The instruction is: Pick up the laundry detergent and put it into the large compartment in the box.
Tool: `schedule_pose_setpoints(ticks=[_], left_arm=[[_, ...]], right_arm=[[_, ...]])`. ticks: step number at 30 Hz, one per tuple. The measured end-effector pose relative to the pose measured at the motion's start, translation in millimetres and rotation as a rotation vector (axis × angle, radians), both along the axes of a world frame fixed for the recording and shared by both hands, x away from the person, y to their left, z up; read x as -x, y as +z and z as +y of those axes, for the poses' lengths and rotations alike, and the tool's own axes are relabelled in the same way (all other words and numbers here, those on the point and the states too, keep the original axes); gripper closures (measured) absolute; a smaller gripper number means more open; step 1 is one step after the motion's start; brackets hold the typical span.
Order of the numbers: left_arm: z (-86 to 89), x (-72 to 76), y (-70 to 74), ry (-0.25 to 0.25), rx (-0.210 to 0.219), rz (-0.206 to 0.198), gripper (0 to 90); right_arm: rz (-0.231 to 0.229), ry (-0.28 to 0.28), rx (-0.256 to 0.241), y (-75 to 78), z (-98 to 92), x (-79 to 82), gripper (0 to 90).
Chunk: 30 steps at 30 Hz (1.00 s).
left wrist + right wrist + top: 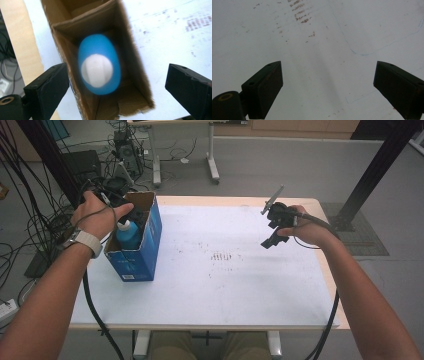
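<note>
Left tool (117,82): jaws apart above blue bottle (99,63) (blurred) inside cardboard box (136,75)
Right tool (328,85): jaws apart over bare worktop (319,50)

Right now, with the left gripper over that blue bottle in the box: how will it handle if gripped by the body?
The blue bottle looks like smooth rounded plastic, so the open left gripper may slip on it. It stands upright inside the narrow cardboard box, whose walls probably stop it tipping. Weight cannot be told; the tall box itself might tip if the bottle drags on a wall.
</note>
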State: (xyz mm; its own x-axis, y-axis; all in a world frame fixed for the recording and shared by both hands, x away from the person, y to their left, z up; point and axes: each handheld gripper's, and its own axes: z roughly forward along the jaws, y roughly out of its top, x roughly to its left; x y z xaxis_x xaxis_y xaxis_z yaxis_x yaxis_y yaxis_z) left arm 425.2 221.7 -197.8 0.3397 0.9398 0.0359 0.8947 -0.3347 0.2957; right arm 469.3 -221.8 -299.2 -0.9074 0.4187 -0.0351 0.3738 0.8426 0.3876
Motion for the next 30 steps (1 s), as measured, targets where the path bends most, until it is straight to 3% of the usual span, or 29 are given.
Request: schedule_pose_setpoints(ticks=[4, 12, 24, 30], left_arm=[[-13.7, 8.9, 20.5, -0.083, 0.003, -0.041, 6.1], [-34.8, 14.4, 37.2, -0.140, -0.020, -0.056, 6.4], [-58.2, 19.3, 43.1, -0.195, -0.034, -0.042, 6.6], [-72.5, 21.0, 40.0, -0.269, -0.048, -0.023, 6.6]], right_arm=[[-0.002, -0.005, -0.002, 1.1, -1.2, 0.9, 8.4], [-0.012, -0.003, -0.008, 4.6, -2.7, 2.3, 8.4], [-0.017, -0.005, -0.009, 6.2, -4.8, 3.1, 8.4], [-0.020, -0.007, -0.013, 7.4, -4.7, 3.7, 8.3]])
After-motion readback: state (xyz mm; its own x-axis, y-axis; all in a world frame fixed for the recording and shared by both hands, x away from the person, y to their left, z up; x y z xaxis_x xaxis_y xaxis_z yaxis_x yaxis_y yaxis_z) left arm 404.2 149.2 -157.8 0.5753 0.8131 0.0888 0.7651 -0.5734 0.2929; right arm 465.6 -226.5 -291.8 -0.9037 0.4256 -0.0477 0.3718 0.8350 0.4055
